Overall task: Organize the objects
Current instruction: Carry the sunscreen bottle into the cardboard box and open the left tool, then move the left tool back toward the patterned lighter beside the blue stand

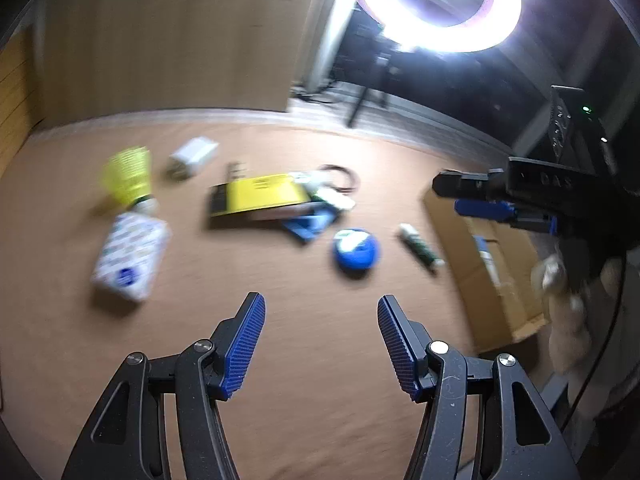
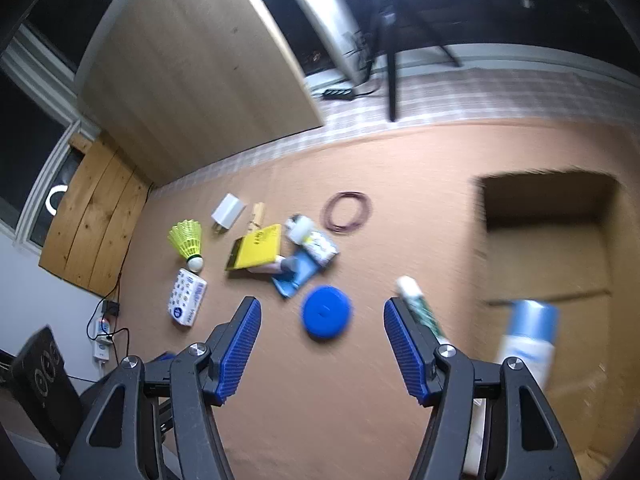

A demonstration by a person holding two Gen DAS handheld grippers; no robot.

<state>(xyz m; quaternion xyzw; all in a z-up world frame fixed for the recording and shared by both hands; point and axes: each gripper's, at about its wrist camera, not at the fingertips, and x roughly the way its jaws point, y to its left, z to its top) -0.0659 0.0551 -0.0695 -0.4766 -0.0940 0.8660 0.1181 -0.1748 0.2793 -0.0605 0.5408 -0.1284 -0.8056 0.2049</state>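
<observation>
Loose items lie on a tan mat: a yellow shuttlecock, a tissue pack, a white charger, a yellow booklet, a blue round tin and a green-white tube. An open cardboard box stands to the right, with a blurred blue-white bottle over its near part. My right gripper is open and empty above the tin, its right finger covering part of the tube. My left gripper is open and empty, short of the tin. The right gripper hovers over the box.
A brown cord loop and a blue pack lie among the items. A wooden panel and tripod legs stand beyond the mat. A ring light glares above. A power strip sits at far left.
</observation>
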